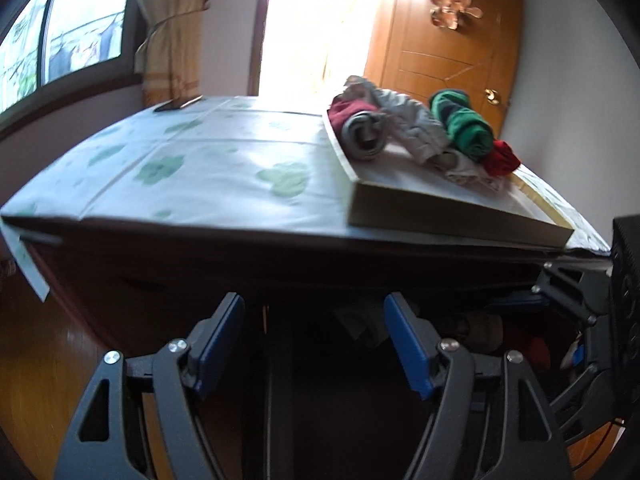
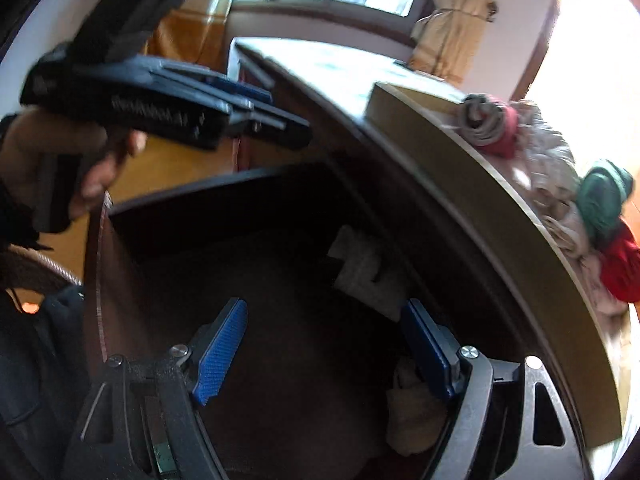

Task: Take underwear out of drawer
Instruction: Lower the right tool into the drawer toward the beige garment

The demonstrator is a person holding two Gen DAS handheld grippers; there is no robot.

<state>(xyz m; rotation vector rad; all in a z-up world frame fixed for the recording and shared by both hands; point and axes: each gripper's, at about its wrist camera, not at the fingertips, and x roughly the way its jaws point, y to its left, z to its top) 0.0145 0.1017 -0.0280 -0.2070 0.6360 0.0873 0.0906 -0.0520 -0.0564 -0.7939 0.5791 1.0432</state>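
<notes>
A shallow tray [image 1: 420,210] is set on the cloth-covered dresser top [image 1: 200,168], directly above the open drawer [image 2: 224,192]. Roughly six rolled garments [image 1: 468,124] are heaped in it. Two pale underwear bundles [image 2: 368,272] are seen in the dark drawer, just ahead of the right gripper [image 2: 320,344]. Both it and the left gripper [image 1: 316,336] are spread, empty.

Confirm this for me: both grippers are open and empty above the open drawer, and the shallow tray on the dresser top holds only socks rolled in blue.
Not blue. The left wrist view shows the tray holding a green roll, dark red and grey rolls and pale crumpled pieces; whether they are socks is unclear. The rest stands: left gripper and right gripper hang open and empty.
</notes>
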